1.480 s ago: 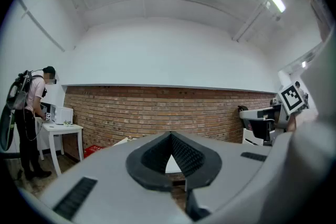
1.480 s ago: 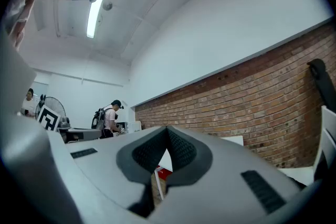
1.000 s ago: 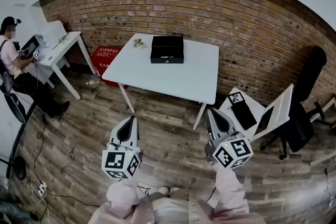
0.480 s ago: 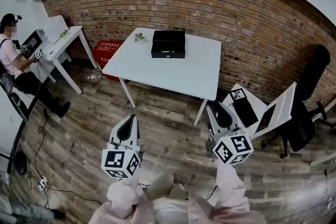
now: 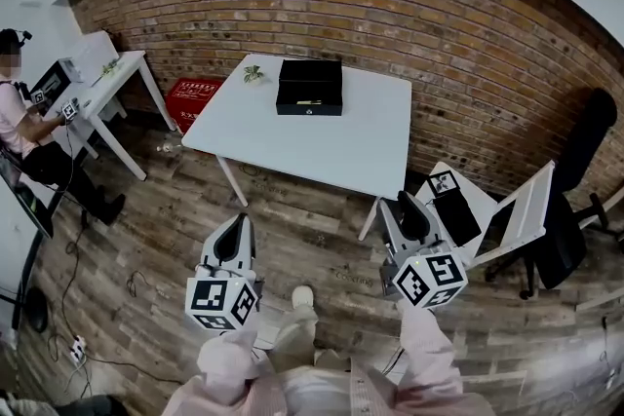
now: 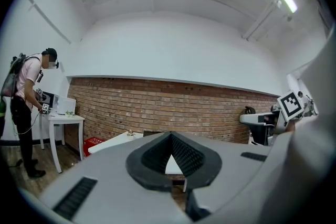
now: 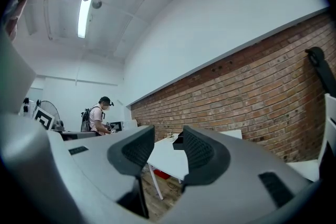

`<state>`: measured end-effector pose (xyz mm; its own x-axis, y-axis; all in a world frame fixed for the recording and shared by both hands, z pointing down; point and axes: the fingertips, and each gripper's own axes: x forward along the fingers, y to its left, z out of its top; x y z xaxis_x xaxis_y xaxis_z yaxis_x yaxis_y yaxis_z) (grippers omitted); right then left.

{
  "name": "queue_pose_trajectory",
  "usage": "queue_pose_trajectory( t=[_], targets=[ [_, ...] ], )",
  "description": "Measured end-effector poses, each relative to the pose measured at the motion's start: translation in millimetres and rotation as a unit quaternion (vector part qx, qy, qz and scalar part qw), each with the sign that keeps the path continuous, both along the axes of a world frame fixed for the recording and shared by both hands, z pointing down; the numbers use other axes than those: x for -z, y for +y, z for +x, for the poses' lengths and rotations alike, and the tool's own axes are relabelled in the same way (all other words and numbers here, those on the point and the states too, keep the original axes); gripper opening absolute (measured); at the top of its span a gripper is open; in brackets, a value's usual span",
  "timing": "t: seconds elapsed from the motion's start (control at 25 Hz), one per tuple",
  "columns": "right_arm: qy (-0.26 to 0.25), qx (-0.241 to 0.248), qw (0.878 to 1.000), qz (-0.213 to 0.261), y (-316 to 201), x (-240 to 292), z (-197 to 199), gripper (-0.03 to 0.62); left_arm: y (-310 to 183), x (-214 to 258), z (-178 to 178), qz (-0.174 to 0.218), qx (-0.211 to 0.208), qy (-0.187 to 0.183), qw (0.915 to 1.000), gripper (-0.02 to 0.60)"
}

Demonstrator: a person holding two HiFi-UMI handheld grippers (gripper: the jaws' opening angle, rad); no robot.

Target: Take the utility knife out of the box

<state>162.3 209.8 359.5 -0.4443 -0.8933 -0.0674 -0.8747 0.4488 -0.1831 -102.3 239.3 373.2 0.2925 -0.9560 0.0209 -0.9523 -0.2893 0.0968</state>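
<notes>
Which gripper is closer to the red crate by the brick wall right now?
Left. The left gripper hangs above the floor, nearer the camera than the red crate and slightly right of it; the right gripper is much farther right.

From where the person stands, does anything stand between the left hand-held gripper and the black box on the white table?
Nothing visible does. Between the left hand-held gripper and the black box lie only bare wooden floor and the open top of the white table. The box sits near its far edge.
</notes>
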Motion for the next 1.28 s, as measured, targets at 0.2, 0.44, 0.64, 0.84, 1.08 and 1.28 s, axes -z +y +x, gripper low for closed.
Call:
queue_pose_trajectory(
  t=[0.2,0.44,0.64,0.84,1.08,1.28],
  targets=[
    [0.003,-0.005,1.000,-0.010,-47,-6,-6,0.152,-51,0,-6,-0.003,-0.006,0.001,1.0000,-0.008],
    [0.001,-0.008,1.000,-0.026,-105,-9,-16,0.152,-110,2,-17,-0.010,-0.011,0.004,0.9999,-0.008],
    [-0.005,-0.011,0.999,-0.036,-147,-14,-27,0.152,-154,-4,-30,-0.018,-0.011,0.007,0.9997,-0.008],
    [0.001,-0.017,0.999,-0.040,-187,-16,-34,0.152,-198,-5,-40,-0.022,-0.011,0.014,0.9996,-0.008],
    [0.002,-0.013,0.999,-0.044,-225,-20,-40,0.152,-240,-10,-42,-0.025,-0.021,0.014,0.9994,-0.008],
    [0.011,-0.001,0.999,-0.046,-249,-24,-47,0.152,-262,-18,-38,-0.034,-0.032,0.010,0.9988,-0.008]
  ],
)
